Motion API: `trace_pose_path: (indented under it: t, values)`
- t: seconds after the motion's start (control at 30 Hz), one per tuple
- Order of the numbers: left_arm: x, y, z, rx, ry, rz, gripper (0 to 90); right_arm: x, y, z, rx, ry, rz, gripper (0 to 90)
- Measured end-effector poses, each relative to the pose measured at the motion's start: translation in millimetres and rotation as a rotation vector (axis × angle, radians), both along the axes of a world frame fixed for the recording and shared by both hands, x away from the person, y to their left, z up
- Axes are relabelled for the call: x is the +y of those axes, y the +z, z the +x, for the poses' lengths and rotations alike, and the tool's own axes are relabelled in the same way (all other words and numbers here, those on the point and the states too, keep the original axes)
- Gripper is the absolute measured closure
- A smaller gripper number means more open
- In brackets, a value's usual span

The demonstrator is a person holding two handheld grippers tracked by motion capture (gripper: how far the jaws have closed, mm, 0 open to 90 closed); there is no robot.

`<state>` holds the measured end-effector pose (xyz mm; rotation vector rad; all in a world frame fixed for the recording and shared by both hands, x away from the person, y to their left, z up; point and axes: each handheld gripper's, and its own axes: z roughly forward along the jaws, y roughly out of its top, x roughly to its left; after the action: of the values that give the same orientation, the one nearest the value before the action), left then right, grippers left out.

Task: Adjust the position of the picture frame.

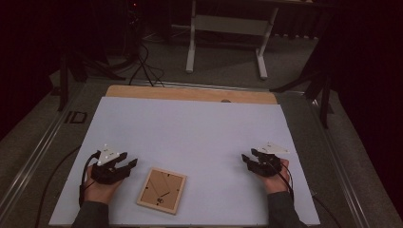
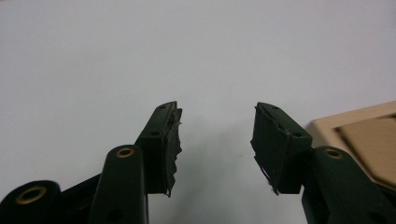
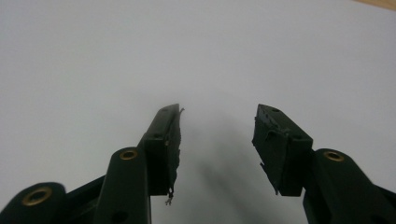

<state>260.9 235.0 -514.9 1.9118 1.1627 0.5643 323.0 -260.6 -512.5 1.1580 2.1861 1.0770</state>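
Dimly lit, the white sheet (image 1: pixel 190 137) covers a wooden table (image 1: pixel 190 93); a square wooden clock (image 1: pixel 161 190), probably, lies at six o'clock. Left gripper (image 1: pixel 124 162) and right gripper (image 1: pixel 248 156) gape wide, empty.

Wooden clock (image 1: pixel 162 190) sole obstacle; white sheet (image 1: pixel 199 137) open elsewhere.

Square light wooden picture frame (image 2: pixel 359 140) cut off at right edge, partly hidden behind black jaw; inner markings too small to read.
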Motion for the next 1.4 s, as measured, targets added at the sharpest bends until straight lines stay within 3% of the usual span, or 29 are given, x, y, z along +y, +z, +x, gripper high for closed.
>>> trace_pose_path:
  t: [0.17, 0.5, 0.6, 1.13, 1.4]
  values:
    - [-3.1, 1.8, -1.4, -0.001, -0.011, 0.013, 51.3, 9.4, 3.4, -3.7, -0.003, 0.032, 0.022, 50.5]
    - [-6.7, 4.1, -4.1, -0.012, -0.027, 0.022, 52.8, 30.7, 7.1, -12.1, -0.027, 0.109, -0.001, 52.1]
    - [-6.7, 4.4, -4.7, -0.013, -0.029, 0.019, 53.4, 36.3, 8.8, -14.1, -0.026, 0.13, 0.019, 52.9]
    - [-4.2, 6.2, -18.3, -0.024, -0.047, -0.036, 55.8, 63.6, 11.9, -20.8, -0.065, 0.205, 0.008, 57.5]
    - [-8.3, 5.2, -22.2, -0.025, -0.074, -0.032, 57.9, 81.9, 16.9, -24.3, -0.091, 0.243, 0.019, 57.3]
